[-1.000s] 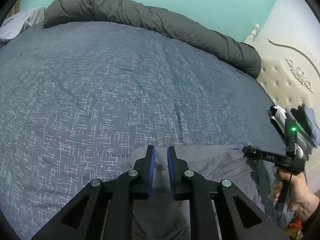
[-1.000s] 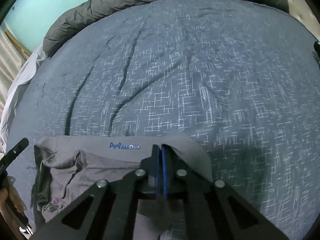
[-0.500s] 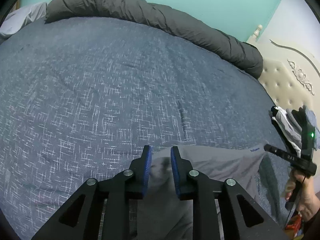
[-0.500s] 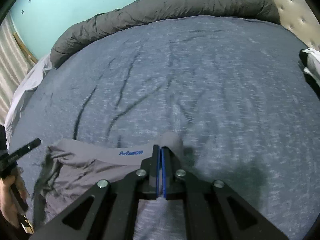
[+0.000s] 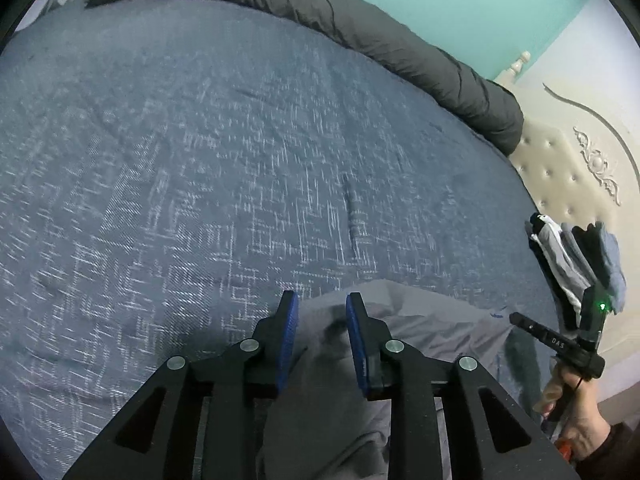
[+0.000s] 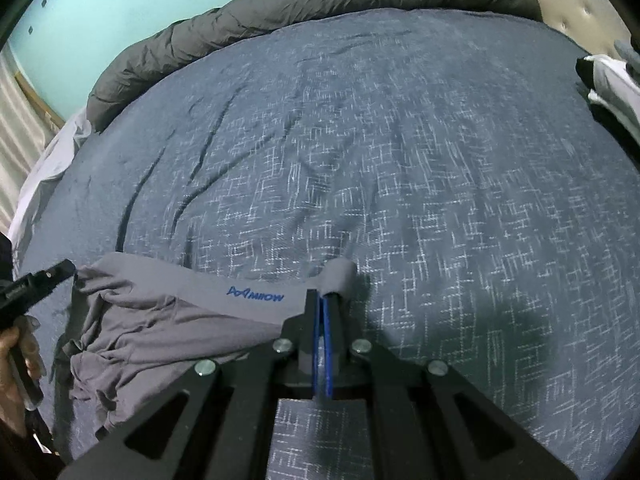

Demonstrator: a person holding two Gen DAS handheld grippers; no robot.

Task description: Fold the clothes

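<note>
A pair of grey briefs (image 6: 180, 328) with a blue logo on the waistband lies on the blue patterned bedspread (image 6: 400, 160). My right gripper (image 6: 322, 294) is shut on the right end of the waistband, a small fold of cloth poking out past its tips. In the left wrist view the briefs (image 5: 424, 332) lie under my left gripper (image 5: 322, 298). Its jaws are opening: the grey cloth sits between the blue pads (image 5: 288, 336), which do not press on it. The right gripper (image 5: 520, 320), held by a hand, shows at the far right.
A rolled dark grey duvet (image 5: 360, 24) runs along the far edge of the bed. A stack of folded clothes (image 5: 568, 256) rests at the right by the cream tufted headboard (image 5: 568, 176). Creases (image 6: 208, 148) mark the bedspread beyond the briefs.
My left gripper's jaws have spread apart and released the cloth. The right gripper has pulled the waistband's end sideways, away from the left gripper, stretching the band out.
</note>
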